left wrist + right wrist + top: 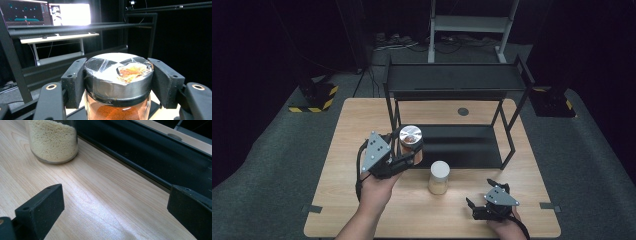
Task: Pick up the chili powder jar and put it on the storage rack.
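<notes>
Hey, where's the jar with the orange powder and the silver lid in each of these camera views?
High view: the orange-powder jar is left of centre, clamped in the left gripper in front of the black rack.
Left gripper view: the jar sits at bottom centre, the pads pressing on its lid.
Right gripper view: not in it; that is the pale-grain jar.
Shared landmark: the black rack.

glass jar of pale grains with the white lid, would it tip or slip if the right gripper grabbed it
The glass jar of pale grains looks nearly full, so probably heavy and steady. Its smooth glass wall may slip. It is likely breakable if dropped on the wooden table.
</notes>
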Tool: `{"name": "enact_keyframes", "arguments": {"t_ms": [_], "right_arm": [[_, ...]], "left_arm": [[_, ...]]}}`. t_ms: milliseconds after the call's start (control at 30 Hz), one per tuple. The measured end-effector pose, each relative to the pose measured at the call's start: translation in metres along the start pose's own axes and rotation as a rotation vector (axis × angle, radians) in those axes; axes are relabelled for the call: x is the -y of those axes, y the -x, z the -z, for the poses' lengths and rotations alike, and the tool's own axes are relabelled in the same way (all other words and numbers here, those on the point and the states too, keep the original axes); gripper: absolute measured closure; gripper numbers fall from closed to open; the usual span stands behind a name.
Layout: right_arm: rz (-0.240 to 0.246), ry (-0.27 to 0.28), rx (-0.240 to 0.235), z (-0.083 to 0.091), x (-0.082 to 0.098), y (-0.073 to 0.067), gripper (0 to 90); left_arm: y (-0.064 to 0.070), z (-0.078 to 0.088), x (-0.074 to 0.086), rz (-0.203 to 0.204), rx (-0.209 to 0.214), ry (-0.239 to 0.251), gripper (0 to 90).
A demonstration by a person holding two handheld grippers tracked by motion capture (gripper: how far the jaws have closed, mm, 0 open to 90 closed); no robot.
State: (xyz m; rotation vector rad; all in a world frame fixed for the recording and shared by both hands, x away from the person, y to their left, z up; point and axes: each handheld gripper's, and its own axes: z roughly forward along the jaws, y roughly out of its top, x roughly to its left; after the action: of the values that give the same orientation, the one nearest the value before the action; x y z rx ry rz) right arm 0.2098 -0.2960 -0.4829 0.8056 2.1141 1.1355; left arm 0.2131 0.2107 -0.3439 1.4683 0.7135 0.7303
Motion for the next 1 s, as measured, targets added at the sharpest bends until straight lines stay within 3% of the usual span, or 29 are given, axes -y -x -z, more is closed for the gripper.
{"name": "enact_keyframes", "arguments": {"t_ms": [433,767,1000], "right_arm": [[-0.006,0.002,-0.004,0.000,0.000,0.001,0.0],[-0.008,0.003,-0.009,0.000,0.001,0.003,0.0],[-0.001,0.001,-0.007,0.000,0.000,0.002,0.0]], "left_arm": [[-0.002,-0.016,-0.025,-0.021,-0.002,0.028,34.8],[-0.010,-0.026,-0.036,0.018,0.001,0.061,34.7],[-0.011,-0.035,-0.050,-0.004,-0.017,0.073,34.8]]}}
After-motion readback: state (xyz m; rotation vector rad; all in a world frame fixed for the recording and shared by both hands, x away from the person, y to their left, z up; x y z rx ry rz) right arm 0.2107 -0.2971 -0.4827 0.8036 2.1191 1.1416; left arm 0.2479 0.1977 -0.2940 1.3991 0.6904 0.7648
